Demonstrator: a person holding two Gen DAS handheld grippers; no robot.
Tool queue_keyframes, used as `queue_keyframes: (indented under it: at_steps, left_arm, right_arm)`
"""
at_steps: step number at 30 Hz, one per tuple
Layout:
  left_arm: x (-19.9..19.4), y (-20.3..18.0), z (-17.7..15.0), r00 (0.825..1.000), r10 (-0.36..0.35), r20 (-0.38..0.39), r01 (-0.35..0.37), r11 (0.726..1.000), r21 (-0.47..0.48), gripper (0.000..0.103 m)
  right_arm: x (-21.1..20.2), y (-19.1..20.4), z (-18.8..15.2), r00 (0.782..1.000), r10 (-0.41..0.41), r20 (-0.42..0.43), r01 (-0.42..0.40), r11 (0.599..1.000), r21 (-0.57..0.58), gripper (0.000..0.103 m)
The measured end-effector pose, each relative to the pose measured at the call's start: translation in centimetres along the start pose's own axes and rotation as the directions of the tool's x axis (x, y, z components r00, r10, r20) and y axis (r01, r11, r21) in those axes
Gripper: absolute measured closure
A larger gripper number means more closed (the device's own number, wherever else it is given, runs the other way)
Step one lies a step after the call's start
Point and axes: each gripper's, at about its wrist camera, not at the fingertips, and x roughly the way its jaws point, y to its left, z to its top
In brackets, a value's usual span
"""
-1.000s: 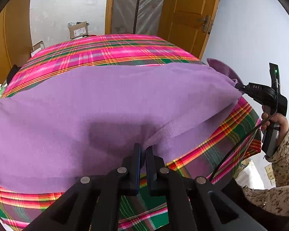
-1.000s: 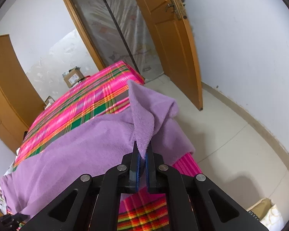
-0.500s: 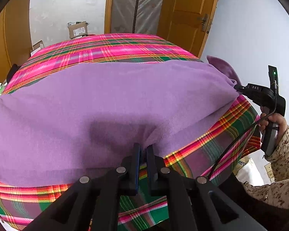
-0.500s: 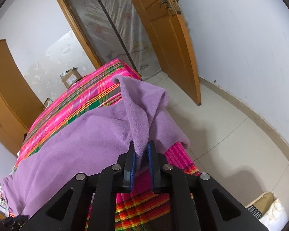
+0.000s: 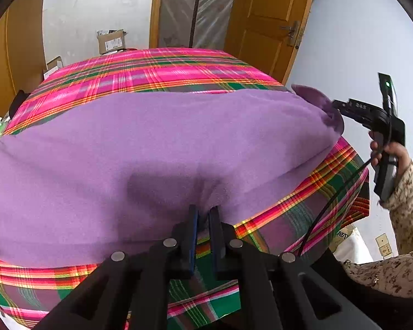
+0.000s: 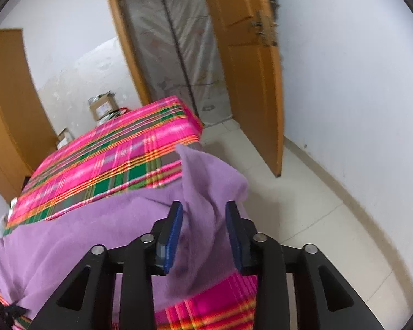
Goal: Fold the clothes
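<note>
A purple fleece cloth (image 5: 157,148) lies spread across a bed with a pink plaid cover (image 5: 157,68). My left gripper (image 5: 203,214) is at the cloth's near edge, shut on a small pucker of the fleece. My right gripper (image 6: 203,220) stands open at the bed's right side. The cloth's corner (image 6: 203,187) stands up loose between its blue pads (image 6: 172,233). In the left wrist view the right gripper (image 5: 335,105) sits at that raised corner (image 5: 314,97), held by a hand (image 5: 385,151) in a speckled sleeve.
A wooden door (image 6: 250,77) stands ajar beyond the bed, next to a plastic-covered doorway (image 6: 179,44). Cardboard boxes (image 5: 111,41) sit behind the bed's far end. A wooden wardrobe (image 6: 11,104) is on the left. Tiled floor (image 6: 311,206) runs along the right wall.
My right gripper's fingers have spread wide and let go of the cloth corner, which now stands loose between them. The left gripper still pinches the near edge, and the cloth lies flatter.
</note>
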Motion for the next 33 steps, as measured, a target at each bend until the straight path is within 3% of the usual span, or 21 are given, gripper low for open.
queue_keyframes:
  at_steps: [8,13,16,19,28,33]
  left_arm:
    - [-0.8,-2.2,0.6,0.998,-0.052,0.020,0.050,0.996,0.079,0.096]
    - [0.6,-2.4,1.7,0.999,-0.050,0.005,0.050,0.997,0.062,0.096]
    - [1.5,-2.1,2.3,0.999,-0.042,-0.011,0.042,0.998,0.039,0.096]
    - [2.4,-1.9,2.6,0.999,-0.042,-0.027,0.043,0.999,0.025,0.096]
    - [3.7,-2.3,2.4,0.997,-0.057,-0.058,0.059,0.998,0.037,0.096]
    - [3.8,-2.8,2.3,0.996,-0.060,-0.065,0.063,0.997,0.045,0.095]
  right_arm:
    - [4.3,1.4,2.2,0.994,-0.039,-0.103,0.028,0.993,-0.111,0.064]
    - [6.8,1.6,3.2,0.981,-0.096,-0.166,0.071,0.986,-0.149,0.065]
    - [6.7,1.2,3.8,0.983,-0.093,-0.160,0.072,0.988,-0.134,0.099]
    - [5.8,0.5,4.3,0.986,-0.104,-0.127,0.088,0.988,-0.125,0.099]
    - [1.0,-3.9,4.7,0.999,-0.027,0.042,0.026,0.999,0.023,0.099]
    - [0.8,-6.6,3.2,0.999,-0.007,0.032,0.004,0.994,0.109,0.099]
